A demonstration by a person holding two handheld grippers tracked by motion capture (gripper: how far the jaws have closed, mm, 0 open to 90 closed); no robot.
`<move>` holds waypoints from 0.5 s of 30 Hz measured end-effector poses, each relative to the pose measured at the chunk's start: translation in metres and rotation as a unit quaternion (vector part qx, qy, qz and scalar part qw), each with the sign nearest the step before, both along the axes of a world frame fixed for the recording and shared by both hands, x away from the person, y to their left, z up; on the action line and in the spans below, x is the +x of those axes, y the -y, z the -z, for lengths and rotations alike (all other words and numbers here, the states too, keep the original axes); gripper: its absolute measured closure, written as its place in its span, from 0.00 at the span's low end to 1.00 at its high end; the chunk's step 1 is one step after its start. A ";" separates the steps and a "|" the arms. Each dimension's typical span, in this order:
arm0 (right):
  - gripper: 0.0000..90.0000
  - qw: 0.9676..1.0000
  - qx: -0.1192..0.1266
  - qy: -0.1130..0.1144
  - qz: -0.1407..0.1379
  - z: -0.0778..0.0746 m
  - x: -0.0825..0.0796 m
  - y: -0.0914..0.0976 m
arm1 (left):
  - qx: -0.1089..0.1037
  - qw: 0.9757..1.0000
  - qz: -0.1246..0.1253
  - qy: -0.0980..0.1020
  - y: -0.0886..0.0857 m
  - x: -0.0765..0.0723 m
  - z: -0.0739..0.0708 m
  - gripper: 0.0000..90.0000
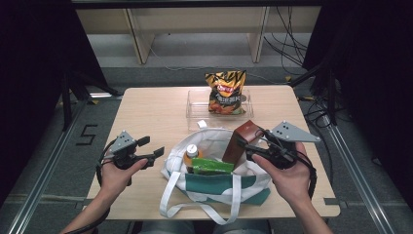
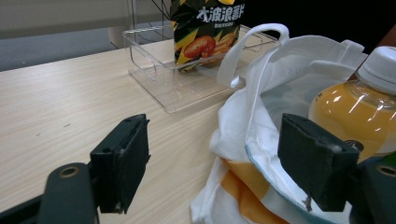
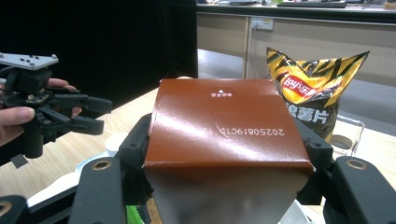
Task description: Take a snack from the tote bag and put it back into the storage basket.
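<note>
The right tongs (image 1: 249,145) were clamped on a brown carton (image 1: 242,141), one black jaw on each of its broad sides, holding it over the open mouth of the tote bag (image 1: 214,183). The carton stood nearly upright, its long axis tilted a little toward the left, its lower end at the bag's rim and its top toward the far side of the bench (image 1: 151,109). From the carton the clear tray (image 1: 195,105) lay straight ahead, well apart, so a move there would probably run forward, away from the person. The right hand was the nearer one to it by far.

The carton was smooth, glossy card with sharp folded edges and a printed date on top. The bag was soft white cloth with a green band and limp handles; inside lay an orange juice bottle (image 1: 191,154) with a white cap and a green packet (image 1: 211,166). In the tray stood a crinkled foil crisp bag (image 1: 225,92). The left tongs (image 1: 150,147) gaped wide and empty just beside the bag's left edge, over pale wood-grain.
</note>
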State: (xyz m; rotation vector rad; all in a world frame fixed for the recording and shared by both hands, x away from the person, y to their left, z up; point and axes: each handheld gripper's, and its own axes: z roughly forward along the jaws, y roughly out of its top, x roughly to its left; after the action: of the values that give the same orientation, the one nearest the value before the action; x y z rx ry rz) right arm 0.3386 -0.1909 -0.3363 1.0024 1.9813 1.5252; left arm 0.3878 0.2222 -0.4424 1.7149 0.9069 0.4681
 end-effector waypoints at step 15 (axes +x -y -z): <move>0.43 1.000 0.014 0.025 0.007 -0.020 -0.003 0.014 | 0.003 1.000 0.002 -0.004 0.003 0.000 0.002 0.27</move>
State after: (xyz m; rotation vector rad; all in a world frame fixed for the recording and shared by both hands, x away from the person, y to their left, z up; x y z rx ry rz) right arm 0.3360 -0.2053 -0.3158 0.9776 1.9207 1.5585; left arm 0.3881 0.2195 -0.4445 1.7247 0.9076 0.4627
